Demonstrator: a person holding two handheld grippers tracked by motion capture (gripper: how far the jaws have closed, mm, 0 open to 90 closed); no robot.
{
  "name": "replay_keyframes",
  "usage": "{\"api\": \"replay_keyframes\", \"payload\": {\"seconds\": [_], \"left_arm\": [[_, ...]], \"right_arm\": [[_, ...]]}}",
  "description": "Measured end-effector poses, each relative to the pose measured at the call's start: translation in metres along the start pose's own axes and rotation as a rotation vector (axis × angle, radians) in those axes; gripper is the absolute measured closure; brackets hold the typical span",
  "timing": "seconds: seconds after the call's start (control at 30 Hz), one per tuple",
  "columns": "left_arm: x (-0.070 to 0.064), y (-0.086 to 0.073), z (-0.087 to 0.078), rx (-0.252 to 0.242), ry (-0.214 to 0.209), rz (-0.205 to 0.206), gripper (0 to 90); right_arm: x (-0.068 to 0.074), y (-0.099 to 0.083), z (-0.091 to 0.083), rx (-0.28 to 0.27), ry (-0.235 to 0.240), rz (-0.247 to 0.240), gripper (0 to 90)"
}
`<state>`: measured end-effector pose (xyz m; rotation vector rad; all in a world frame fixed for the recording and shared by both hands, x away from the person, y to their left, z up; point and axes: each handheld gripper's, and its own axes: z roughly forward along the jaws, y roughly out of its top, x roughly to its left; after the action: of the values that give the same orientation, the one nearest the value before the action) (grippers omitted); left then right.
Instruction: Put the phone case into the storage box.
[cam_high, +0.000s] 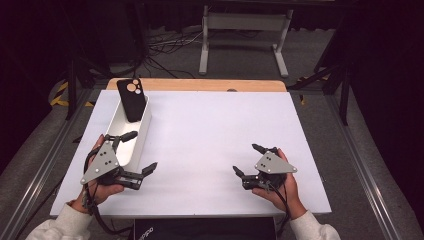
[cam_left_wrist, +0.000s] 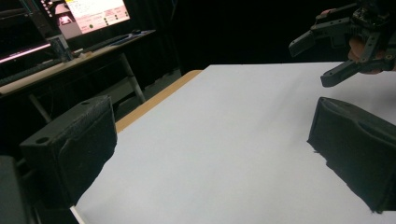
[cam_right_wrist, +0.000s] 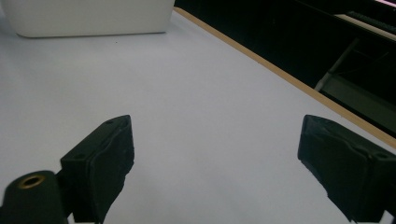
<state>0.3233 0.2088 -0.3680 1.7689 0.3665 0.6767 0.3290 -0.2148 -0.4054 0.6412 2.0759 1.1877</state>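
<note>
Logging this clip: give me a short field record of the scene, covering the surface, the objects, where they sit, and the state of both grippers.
surface: white table top with a wooden far edge
container: long white bin at the table's left side
object: black phone case, standing tilted in the bin's far end, leaning on its rim
left gripper: open, holding nothing, beside the bin's near end, one jaw over the bin
right gripper: open, holding nothing, on the bare right side of the table
contact: neither gripper touches the case
</note>
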Motion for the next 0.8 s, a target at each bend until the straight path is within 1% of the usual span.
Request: {"api": "replay_keyframes", "payload": {"seconds": [0.03, 0.1, 0.17, 0.23, 0.27, 0.37, 0.4, 0.47, 0.53, 0.57, 0.6, 0.63, 0.67, 0.7, 0.77, 0.8], "left_arm": [[-0.001, -0.001, 0.001, 0.002, -0.004, -0.001, 2.0], [-0.002, -0.003, 0.001, 0.01, 0.002, 0.013, 2.0], [-0.003, -0.005, 0.002, 0.012, -0.005, -0.002, 2.0], [-0.003, -0.005, 0.002, 0.007, -0.005, 0.003, 2.0], [-0.005, -0.007, 0.003, 0.006, -0.005, -0.014, 2.4], [-0.007, -0.01, 0.004, 0.016, -0.009, -0.009, 2.4], [-0.009, -0.012, 0.005, 0.012, -0.016, -0.017, 2.4], [-0.011, -0.014, 0.006, 0.022, -0.012, -0.005, 2.5], [-0.014, -0.016, 0.007, 0.025, -0.026, -0.019, 2.7], [-0.014, -0.016, 0.007, 0.025, -0.026, -0.019, 2.7], [-0.014, -0.017, 0.007, 0.029, -0.024, -0.008, 2.8], [-0.016, -0.018, 0.008, 0.033, -0.033, -0.016, 2.8], [-0.017, -0.019, 0.009, 0.036, -0.038, -0.016, 2.8], [-0.019, -0.021, 0.01, 0.041, -0.031, -0.014, 2.8], [-0.021, -0.024, 0.012, 0.05, -0.042, -0.019, 2.8], [-0.022, -0.026, 0.012, 0.056, -0.038, -0.015, 2.8]], "right_arm": [[0.0, 0.0, 0.0, 0.001, 0.0, -0.001, 11.6], [0.001, 0.0, 0.0, 0.0, 0.001, -0.002, 11.6], [0.001, 0.0, -0.001, 0.001, 0.001, -0.002, 11.6], [0.002, 0.0, -0.001, 0.001, 0.002, -0.002, 11.6], [0.003, 0.001, -0.002, -0.001, 0.006, -0.013, 11.6], [0.004, 0.002, -0.002, -0.002, 0.005, -0.014, 11.6], [0.004, 0.002, -0.002, -0.003, 0.005, -0.015, 11.6], [0.005, 0.002, -0.002, -0.003, 0.007, -0.017, 11.5], [0.005, 0.002, -0.002, -0.001, 0.011, -0.019, 11.6], [0.005, 0.002, -0.002, -0.001, 0.011, -0.019, 11.6], [0.006, 0.002, -0.002, 0.0, 0.013, -0.018, 11.5], [0.006, 0.002, -0.002, 0.0, 0.013, -0.018, 11.5], [0.006, 0.002, -0.002, 0.001, 0.011, -0.02, 11.5], [0.007, 0.002, -0.001, 0.003, 0.015, -0.02, 11.5], [0.007, 0.001, -0.001, 0.004, 0.017, -0.017, 11.4], [0.007, 0.001, -0.002, 0.004, 0.017, -0.018, 11.4]]}}
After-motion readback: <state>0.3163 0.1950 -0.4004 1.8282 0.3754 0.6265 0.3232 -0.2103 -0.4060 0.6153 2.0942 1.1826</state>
